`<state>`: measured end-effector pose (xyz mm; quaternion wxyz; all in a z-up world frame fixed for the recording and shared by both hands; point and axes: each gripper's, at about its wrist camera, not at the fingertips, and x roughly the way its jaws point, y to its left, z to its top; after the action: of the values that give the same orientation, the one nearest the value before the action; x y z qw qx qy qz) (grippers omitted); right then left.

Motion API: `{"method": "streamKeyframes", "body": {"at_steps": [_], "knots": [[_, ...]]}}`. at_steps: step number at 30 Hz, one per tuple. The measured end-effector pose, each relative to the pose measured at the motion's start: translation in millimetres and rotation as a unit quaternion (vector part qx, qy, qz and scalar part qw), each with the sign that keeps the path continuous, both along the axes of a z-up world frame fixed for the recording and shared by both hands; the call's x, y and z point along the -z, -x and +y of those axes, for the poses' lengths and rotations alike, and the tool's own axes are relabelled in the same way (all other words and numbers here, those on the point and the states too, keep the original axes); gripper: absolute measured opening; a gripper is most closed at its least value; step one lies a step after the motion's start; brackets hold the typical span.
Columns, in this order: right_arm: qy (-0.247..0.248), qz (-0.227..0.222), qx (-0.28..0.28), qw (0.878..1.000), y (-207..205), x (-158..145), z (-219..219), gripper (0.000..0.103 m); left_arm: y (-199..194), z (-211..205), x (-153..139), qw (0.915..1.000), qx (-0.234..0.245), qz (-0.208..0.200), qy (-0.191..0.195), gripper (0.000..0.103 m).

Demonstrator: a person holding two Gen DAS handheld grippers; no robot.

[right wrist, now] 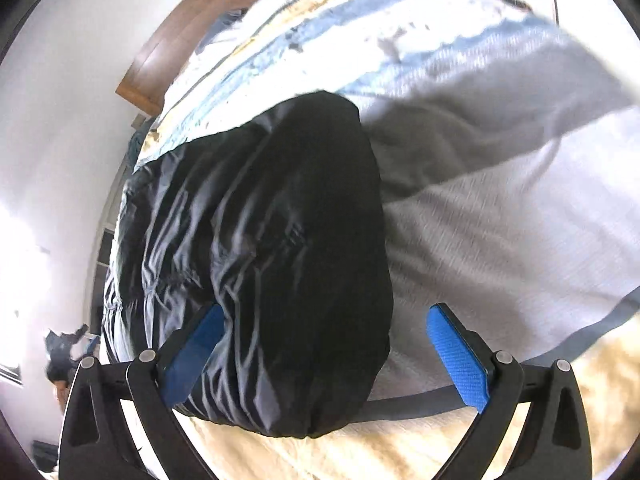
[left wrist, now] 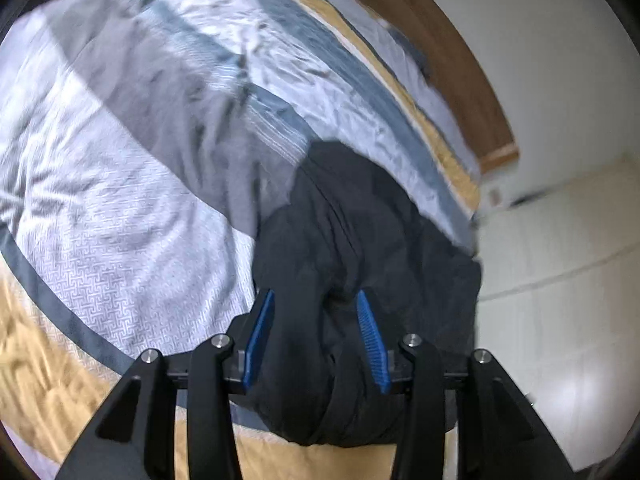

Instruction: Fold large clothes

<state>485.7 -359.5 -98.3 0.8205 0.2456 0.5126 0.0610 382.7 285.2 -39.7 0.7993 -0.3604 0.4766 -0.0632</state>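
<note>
A black, shiny garment (right wrist: 260, 240) lies folded into a thick bundle on the bed, near its edge. In the left wrist view the same black garment (left wrist: 360, 220) bulges up between the blue pads (left wrist: 260, 340) of my left gripper (left wrist: 315, 294). The cloth fills the gap, its folds run together at the fingertips, and the gripper is shut on it. My right gripper (right wrist: 325, 312) stands wide open over the near end of the bundle. Its left pad (right wrist: 192, 356) lies against the cloth. Its right pad (right wrist: 460, 360) stands apart, above the bedcover.
The bedcover (left wrist: 140, 220) has white, grey, blue and tan bands and is wrinkled. A wooden headboard (left wrist: 460, 80) runs along the far side, with a white wall (left wrist: 540, 40) behind it. Pale floor (left wrist: 540, 300) lies past the bed's right edge.
</note>
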Motion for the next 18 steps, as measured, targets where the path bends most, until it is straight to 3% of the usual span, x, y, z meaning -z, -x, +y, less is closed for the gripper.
{"method": "streamKeyframes", "body": {"at_steps": [2, 6, 13, 15, 18], "knots": [[0.025, -0.01, -0.018, 0.999, 48, -6, -17, 0.1, 1, -26, -2, 0.9992, 0.017, -0.002, -0.036, 0.041], [0.063, -0.034, -0.045, 0.996, 69, -20, 5, 0.1, -8, -82, 4, 0.9954, 0.054, -0.015, -0.078, 0.041], [0.101, -0.047, -0.073, 0.991, 55, -13, 55, 0.1, -23, -158, 9, 0.9813, 0.119, -0.035, -0.147, 0.041], [0.104, -0.042, -0.075, 0.991, 48, -5, 59, 0.1, -29, -170, 18, 0.9756, 0.127, -0.037, -0.175, 0.041], [0.114, -0.032, -0.076, 0.99, 36, 9, 62, 0.1, -42, -176, 33, 0.9735, 0.126, -0.039, -0.187, 0.041]]}}
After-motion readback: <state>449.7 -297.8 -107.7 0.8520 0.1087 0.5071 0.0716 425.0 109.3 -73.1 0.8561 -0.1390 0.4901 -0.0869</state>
